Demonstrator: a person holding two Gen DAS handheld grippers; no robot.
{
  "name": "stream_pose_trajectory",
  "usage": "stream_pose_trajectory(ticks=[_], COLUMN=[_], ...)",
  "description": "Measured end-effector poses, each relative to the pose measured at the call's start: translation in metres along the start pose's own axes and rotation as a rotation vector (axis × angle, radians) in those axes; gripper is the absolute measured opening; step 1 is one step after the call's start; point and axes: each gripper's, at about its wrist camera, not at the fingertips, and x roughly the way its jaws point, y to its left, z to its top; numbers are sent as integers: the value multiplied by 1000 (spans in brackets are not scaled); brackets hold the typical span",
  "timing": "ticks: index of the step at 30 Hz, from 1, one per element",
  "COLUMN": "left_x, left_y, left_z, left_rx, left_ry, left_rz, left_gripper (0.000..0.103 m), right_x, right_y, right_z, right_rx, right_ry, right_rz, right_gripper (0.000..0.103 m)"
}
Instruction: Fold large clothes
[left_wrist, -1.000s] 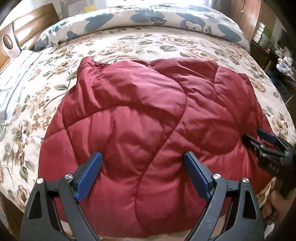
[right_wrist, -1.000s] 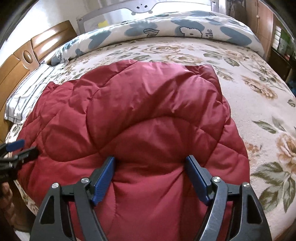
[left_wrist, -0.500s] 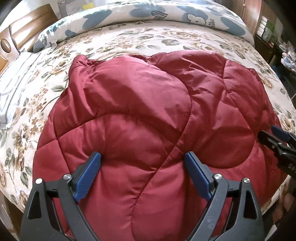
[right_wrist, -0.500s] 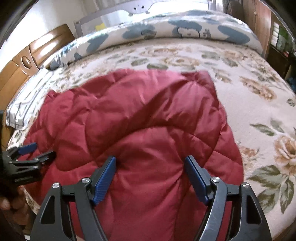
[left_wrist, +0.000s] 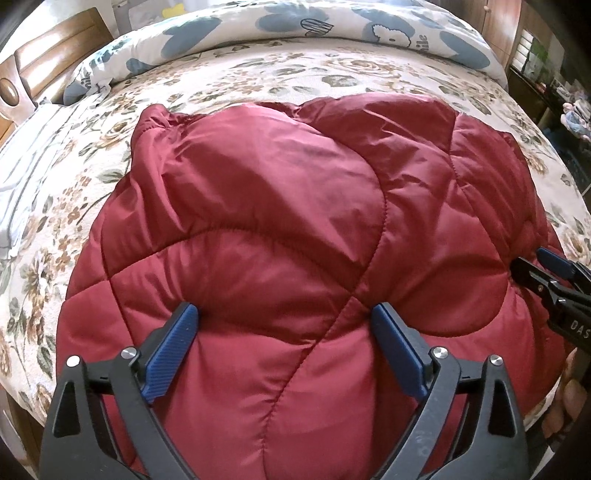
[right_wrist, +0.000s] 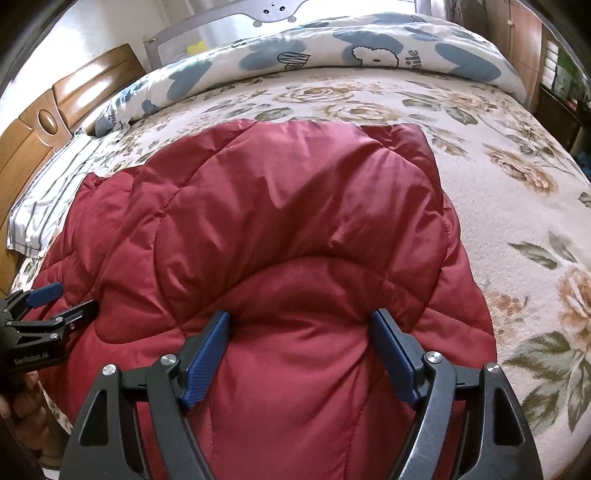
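We are pressing both spread-jawed tongs, left gripper (left_wrist: 284, 332) just widening, right gripper (right_wrist: 301, 332), into the red quilted padded jacket (left_wrist: 280, 229) at the floral bedspread (left_wrist: 74, 177)'s near edge, gripping nothing yet.

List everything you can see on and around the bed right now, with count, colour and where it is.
quilted jacket: one, dark red, spread on the near part of the bed.
bedspread: one, cream with flowers, under the jacket.
duvet: one, white with blue shapes, along the far edge.
striped cloth: one, white and grey, by the headboard.
headboard: one, brown wood, left.
left gripper: black with blue pads, jaws wide and just opening further, tips in the jacket's puffy surface.
right gripper: same colours, jaws apart over the jacket.
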Motion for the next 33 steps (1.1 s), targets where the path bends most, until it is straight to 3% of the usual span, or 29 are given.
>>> stream_pose_trajectory(ticks=[14,25,33], left_x=[2,-51,-27], left_y=[0,27,22], left_z=[0,-37,-47], left_rx=[1,-24,-6], left_ry=[2,-38,-14], left_rz=[-3,-50,-26], left_gripper=[98,97,103], right_x=[-42,-34,-26], right_y=[13,4,-1], right_z=[-5,-34,-41], right_rx=[-31,-34,-13], right_ry=[-39,32,28], right_rz=[-5,16,35], right_gripper=[76,76,78])
